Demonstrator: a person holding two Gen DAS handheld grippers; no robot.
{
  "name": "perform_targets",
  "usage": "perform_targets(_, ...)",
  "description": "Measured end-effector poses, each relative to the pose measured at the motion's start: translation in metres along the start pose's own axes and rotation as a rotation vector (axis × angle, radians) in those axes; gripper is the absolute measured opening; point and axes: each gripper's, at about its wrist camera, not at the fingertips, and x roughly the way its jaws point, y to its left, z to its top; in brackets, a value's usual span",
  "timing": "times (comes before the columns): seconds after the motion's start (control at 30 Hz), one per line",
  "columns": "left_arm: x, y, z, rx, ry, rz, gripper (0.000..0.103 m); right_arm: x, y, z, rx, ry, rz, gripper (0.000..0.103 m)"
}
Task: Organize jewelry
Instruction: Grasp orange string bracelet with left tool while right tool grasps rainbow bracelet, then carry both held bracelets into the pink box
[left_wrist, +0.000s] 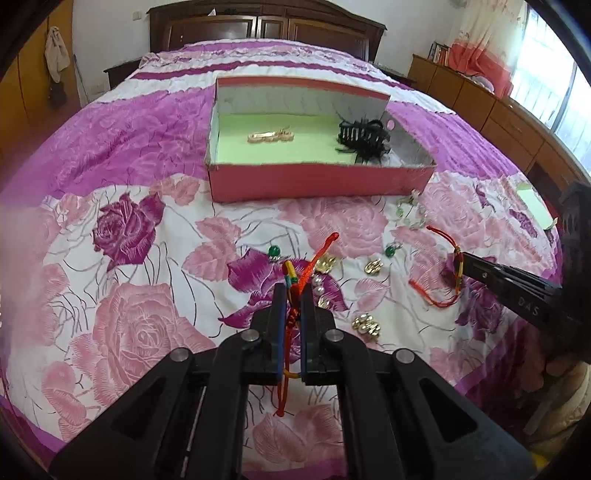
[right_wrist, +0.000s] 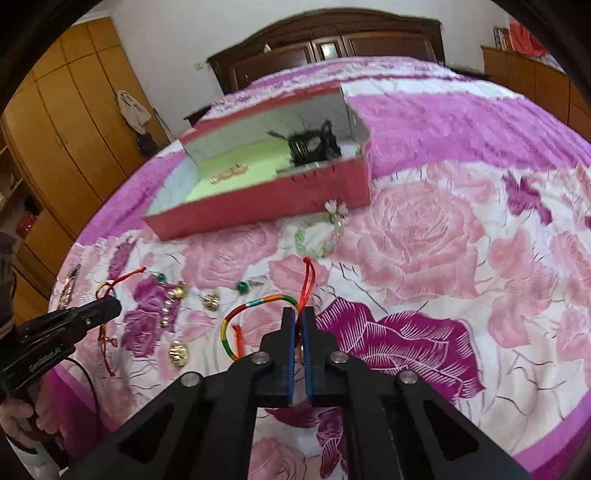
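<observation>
The left gripper (left_wrist: 293, 291) is closed tight on a red and rainbow cord bracelet (left_wrist: 291, 275), which pokes out past the fingertips and hangs down under them. The right gripper (right_wrist: 299, 314) is pinched shut on a second rainbow cord bracelet (right_wrist: 255, 306); its loop curls off to the left side of the tips over the flowery bed cover (right_wrist: 424, 229).

Just past the grippers lie small gold pieces (left_wrist: 373, 265), green bead earrings (left_wrist: 389, 251) and a pale green bead bracelet (right_wrist: 321, 236). Farther back sits a red box (left_wrist: 317, 182) with a green floor. Inside it are a gold piece (left_wrist: 271, 136) and a black feathery hair clip (left_wrist: 364, 138).

The part of each cord squeezed between the pads is hidden. The small gold pieces are too tiny to make out well. The white writing on the grippers' sides is too blurry to read properly.
</observation>
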Motion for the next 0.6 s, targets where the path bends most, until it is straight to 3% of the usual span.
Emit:
perform_targets(0.33, -0.014, -0.015, 0.033, 0.031, -0.08, -0.008, 0.0, -0.032, 0.01, 0.03, -0.03, -0.118, 0.046, 0.005)
perform_targets(0.6, -0.002, -0.015, 0.074, 0.029, -0.126, -0.009, 0.0, -0.026, 0.009, 0.069, -0.044, -0.166, 0.052, 0.005)
